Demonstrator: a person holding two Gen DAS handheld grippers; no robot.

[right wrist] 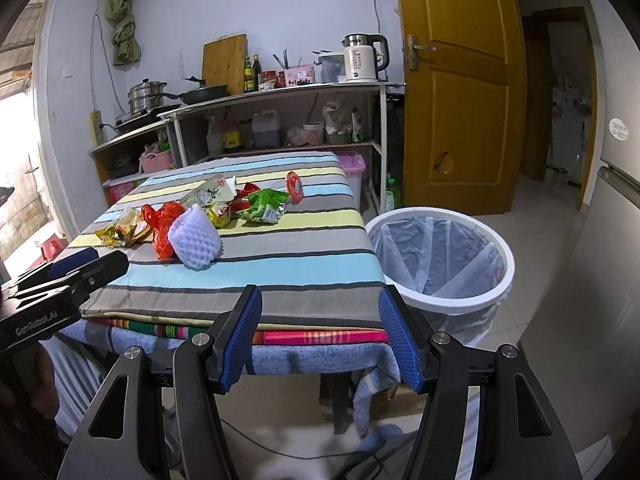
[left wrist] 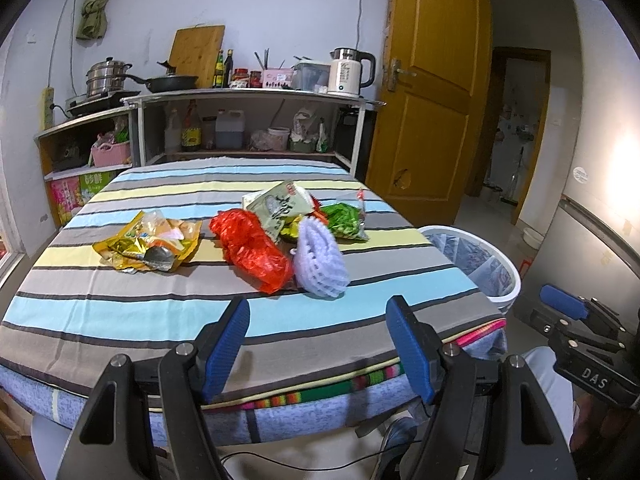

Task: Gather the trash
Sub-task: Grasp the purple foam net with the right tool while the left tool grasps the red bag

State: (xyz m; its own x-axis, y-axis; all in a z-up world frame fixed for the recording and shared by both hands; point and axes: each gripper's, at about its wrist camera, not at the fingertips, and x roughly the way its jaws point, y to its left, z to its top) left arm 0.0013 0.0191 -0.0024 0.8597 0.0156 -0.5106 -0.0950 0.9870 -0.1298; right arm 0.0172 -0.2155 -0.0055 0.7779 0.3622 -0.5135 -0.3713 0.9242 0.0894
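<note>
Trash lies in a heap on the striped table point(left wrist: 120, 312) point(right wrist: 280, 276): a yellow wrapper point(left wrist: 148, 246) point(right wrist: 120, 232), a red plastic bag point(left wrist: 252, 250) point(right wrist: 162, 226), a white foam fruit net point(left wrist: 320, 260) point(right wrist: 195, 242), a grey-green packet point(left wrist: 280, 210) point(right wrist: 206, 196) and a green wrapper point(left wrist: 344, 220) point(right wrist: 264, 206). A red round lid point(right wrist: 295, 187) stands behind them. The white lined bin point(left wrist: 476, 264) point(right wrist: 440, 260) sits on the floor right of the table. My left gripper point(left wrist: 318, 354) is open and empty over the table's near edge. My right gripper point(right wrist: 320, 340) is open and empty at the near right corner.
A shelf unit point(left wrist: 248, 100) with pots, bottles and a kettle point(left wrist: 350, 72) stands behind the table. A wooden door point(left wrist: 432, 88) is open at the right. A fridge point(right wrist: 608, 280) borders the bin's right side. Tiled floor lies around the bin.
</note>
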